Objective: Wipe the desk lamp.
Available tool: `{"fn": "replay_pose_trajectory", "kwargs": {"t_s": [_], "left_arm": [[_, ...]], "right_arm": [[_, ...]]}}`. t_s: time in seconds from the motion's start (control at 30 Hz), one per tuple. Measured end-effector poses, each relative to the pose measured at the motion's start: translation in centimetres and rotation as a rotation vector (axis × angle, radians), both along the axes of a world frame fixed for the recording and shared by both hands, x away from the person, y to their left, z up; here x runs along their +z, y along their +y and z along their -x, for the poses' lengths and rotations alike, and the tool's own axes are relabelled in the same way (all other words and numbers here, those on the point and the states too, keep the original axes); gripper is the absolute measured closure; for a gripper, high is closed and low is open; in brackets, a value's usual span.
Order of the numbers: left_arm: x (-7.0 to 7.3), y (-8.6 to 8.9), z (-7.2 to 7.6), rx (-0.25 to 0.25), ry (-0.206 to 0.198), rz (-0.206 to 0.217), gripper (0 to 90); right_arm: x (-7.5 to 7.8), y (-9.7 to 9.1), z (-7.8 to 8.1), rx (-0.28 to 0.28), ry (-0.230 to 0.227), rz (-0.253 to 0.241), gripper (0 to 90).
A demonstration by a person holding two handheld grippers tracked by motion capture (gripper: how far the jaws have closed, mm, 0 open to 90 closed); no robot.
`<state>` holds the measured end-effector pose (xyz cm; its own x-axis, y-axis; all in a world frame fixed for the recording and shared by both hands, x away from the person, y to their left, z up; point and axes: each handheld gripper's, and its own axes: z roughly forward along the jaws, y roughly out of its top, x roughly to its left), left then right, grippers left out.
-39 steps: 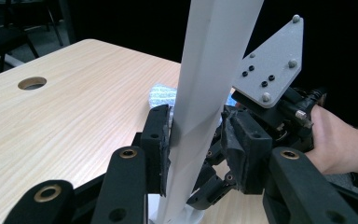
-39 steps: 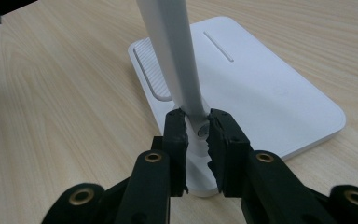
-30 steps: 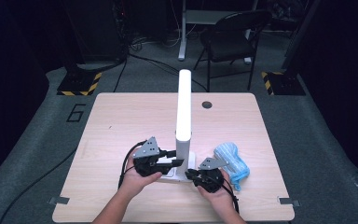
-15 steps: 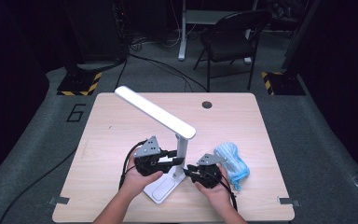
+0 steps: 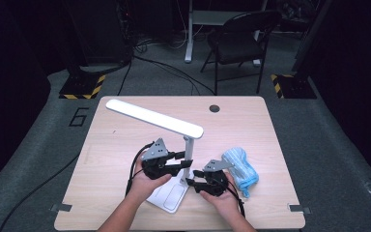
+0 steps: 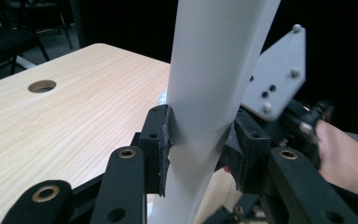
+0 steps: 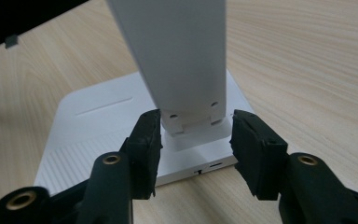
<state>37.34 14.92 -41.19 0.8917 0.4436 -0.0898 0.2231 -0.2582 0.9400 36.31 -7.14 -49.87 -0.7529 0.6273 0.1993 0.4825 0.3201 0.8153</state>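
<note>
A white desk lamp stands at the table's near middle: flat base (image 5: 166, 197), upright stem (image 5: 188, 153), long head (image 5: 153, 117) slanting to the far left. My left gripper (image 5: 182, 161) is shut on the stem (image 6: 209, 70), both pads against it, though its jaws have just been opening a little. My right gripper (image 5: 192, 182) sits low at the stem's foot. Its jaws have just been opening and now stand open, one on each side of the stem (image 7: 177, 56), with small gaps, above the base (image 7: 98, 126).
A light blue bundle of fabric (image 5: 240, 166) lies just right of my right hand. A round cable hole (image 5: 214, 108) is at the wooden table's (image 5: 116, 140) far edge. A black folding chair (image 5: 236, 38) stands on the floor beyond.
The lamp head, which pointed straight away a second ago, has swung to the far left, and the base has turned. My right gripper's jaws have come apart at the stem's foot.
</note>
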Motion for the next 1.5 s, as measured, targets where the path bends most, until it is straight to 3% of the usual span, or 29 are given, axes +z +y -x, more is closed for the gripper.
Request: {"fn": "replay_pose_trajectory", "kwargs": {"t_s": [0.13,0.3,0.4,0.5,0.73,0.87,1.07,1.2,1.4,1.5], "left_arm": [[-0.1,-0.1,-0.3,0.006,0.001,0.012,55.4],[-0.1,-0.3,-0.8,-0.010,0.009,0.020,52.1],[-0.1,-0.7,-1.1,-0.040,0.023,0.012,50.6],[-0.2,-1.1,-1.3,-0.047,0.012,-0.007,48.7],[-0.3,-1.1,-1.6,-0.062,0.023,-0.009,54.9],[-0.3,-0.9,-1.4,-0.051,0.015,-0.024,55.3],[-1.1,0.5,-1.1,0.004,0.015,-0.019,50.7],[-1.7,1.6,-0.9,0.031,0.038,-0.018,49.9],[-2.1,2.8,-0.6,0.040,0.035,-0.036,49.7],[-2.2,3.1,-0.3,0.054,0.042,-0.023,49.6]], "right_arm": [[0.0,0.5,-0.2,0.004,-0.005,-0.012,48.6],[0.0,0.7,-0.3,0.010,-0.015,-0.002,54.4],[-0.1,0.6,-0.2,0.009,-0.016,0.004,57.4],[-0.1,0.4,-0.3,0.001,-0.020,-0.004,59.0],[-0.1,-0.4,-0.6,-0.004,-0.012,-0.002,61.1],[-0.1,-0.6,-0.7,-0.021,-0.004,-0.011,63.0],[0.1,-0.6,-0.8,-0.056,-0.021,-0.029,51.6],[0.2,-0.2,-1.0,-0.065,-0.038,-0.016,47.9],[0.3,0.1,-1.3,-0.066,-0.040,-0.005,46.4],[0.3,0.3,-1.4,-0.067,-0.041,-0.003,46.4]]}}
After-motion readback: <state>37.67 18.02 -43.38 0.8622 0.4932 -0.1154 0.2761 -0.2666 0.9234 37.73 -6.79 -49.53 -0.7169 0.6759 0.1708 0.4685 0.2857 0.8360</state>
